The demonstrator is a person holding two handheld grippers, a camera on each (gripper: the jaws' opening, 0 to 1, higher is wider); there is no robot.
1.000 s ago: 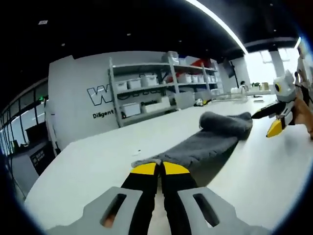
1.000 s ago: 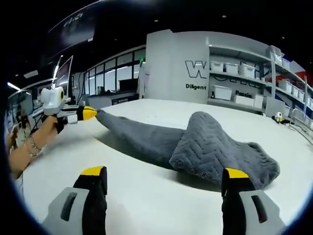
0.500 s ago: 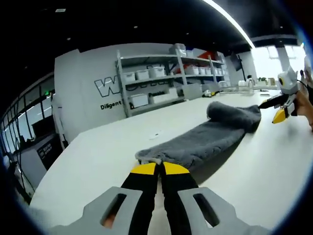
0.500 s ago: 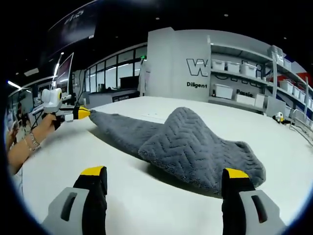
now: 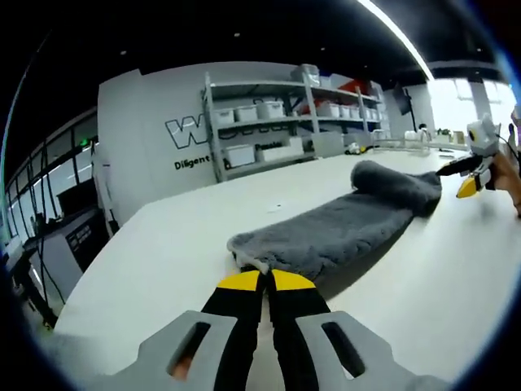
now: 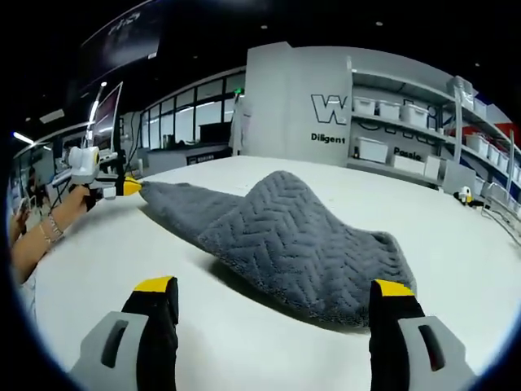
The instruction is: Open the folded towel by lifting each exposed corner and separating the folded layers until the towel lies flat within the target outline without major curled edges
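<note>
A grey towel (image 5: 342, 232) with a zigzag weave lies stretched along the white table (image 5: 171, 244). My left gripper (image 5: 266, 279) is shut on its near corner, yellow tips pressed together. At the far end the towel is humped up in a fold. In the right gripper view the same towel (image 6: 293, 244) spreads out ahead, its folded flap lying close between the jaws. My right gripper (image 6: 275, 287) is open and holds nothing, its jaws wide apart just short of the towel's near edge. The left gripper (image 6: 122, 187) shows at far left on the towel's far corner, and the right gripper (image 5: 466, 184) shows at far right.
Grey shelving with white bins (image 5: 269, 138) stands along the back wall beyond the table. The white table (image 6: 244, 342) runs wide on both sides of the towel. A person's hand and forearm (image 6: 37, 240) hold the left gripper.
The left gripper has drawn the towel's corner farther away from the right gripper, stretching the towel. The folded flap has slid and flattened toward the left in the right gripper view.
</note>
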